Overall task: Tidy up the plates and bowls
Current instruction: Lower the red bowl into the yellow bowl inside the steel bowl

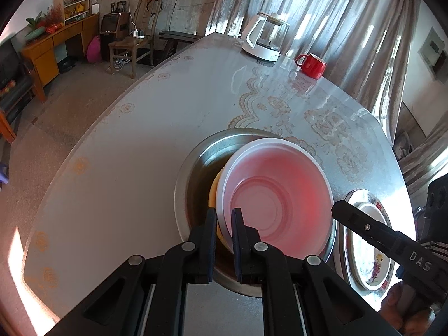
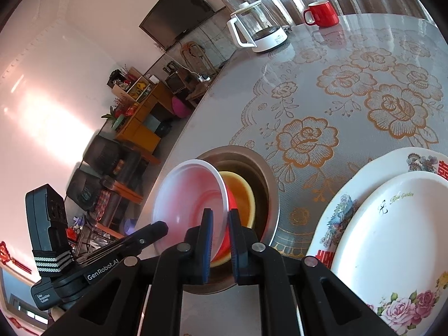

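A bowl, red outside and white inside (image 1: 277, 196) (image 2: 190, 196), is held tilted over a yellow bowl (image 1: 214, 193) (image 2: 240, 193) that sits inside a steel basin (image 1: 184, 184) (image 2: 271, 184). My left gripper (image 1: 224, 214) is shut on the red bowl's near rim. It also shows from the side in the right wrist view (image 2: 159, 228). My right gripper (image 2: 219, 215) is shut on the rim of the same bowl, on the opposite side. In the left wrist view it (image 1: 344, 211) reaches in from the right.
A white plate (image 2: 392, 238) lies on a larger floral plate (image 2: 338, 212) (image 1: 366, 249) right of the basin. A glass kettle (image 1: 266, 39) (image 2: 257, 30) and a red mug (image 1: 312, 65) (image 2: 322, 14) stand at the table's far edge. Furniture is beyond the left edge.
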{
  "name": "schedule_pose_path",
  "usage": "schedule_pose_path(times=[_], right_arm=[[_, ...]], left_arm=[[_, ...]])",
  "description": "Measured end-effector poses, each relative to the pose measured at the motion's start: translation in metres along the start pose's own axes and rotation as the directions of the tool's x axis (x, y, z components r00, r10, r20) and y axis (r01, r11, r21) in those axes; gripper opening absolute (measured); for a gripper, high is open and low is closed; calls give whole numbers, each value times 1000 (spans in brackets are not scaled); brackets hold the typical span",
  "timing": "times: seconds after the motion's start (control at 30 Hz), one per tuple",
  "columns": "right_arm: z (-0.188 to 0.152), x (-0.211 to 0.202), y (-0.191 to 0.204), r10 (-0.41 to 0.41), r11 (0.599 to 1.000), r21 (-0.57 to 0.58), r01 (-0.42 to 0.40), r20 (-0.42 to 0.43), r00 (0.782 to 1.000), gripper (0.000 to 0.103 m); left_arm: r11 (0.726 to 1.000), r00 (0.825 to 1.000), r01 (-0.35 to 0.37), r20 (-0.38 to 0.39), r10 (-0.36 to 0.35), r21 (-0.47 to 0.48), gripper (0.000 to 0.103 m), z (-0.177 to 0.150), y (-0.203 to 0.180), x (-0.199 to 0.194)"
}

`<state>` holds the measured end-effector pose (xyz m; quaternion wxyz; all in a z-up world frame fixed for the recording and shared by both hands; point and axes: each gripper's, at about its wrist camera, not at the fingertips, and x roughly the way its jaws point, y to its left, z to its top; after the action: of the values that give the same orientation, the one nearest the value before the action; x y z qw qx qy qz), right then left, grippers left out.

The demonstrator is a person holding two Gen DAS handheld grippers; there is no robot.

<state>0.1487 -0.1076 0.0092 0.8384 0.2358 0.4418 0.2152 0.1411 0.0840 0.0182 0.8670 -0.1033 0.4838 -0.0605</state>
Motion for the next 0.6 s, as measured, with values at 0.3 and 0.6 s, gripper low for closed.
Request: schedule_pose_path(times=[0.3,0.6], right_arm=[[-3,6,0,-43,999,-28,43,-3,999,13],[-5,12,0,-74,996,-43,73,-11,997,13]], left_arm=[[1000,1000,-25,-10,25,13,10,-4,-1,12],[999,999,-44,4,44,31,10,-4,-2,13]])
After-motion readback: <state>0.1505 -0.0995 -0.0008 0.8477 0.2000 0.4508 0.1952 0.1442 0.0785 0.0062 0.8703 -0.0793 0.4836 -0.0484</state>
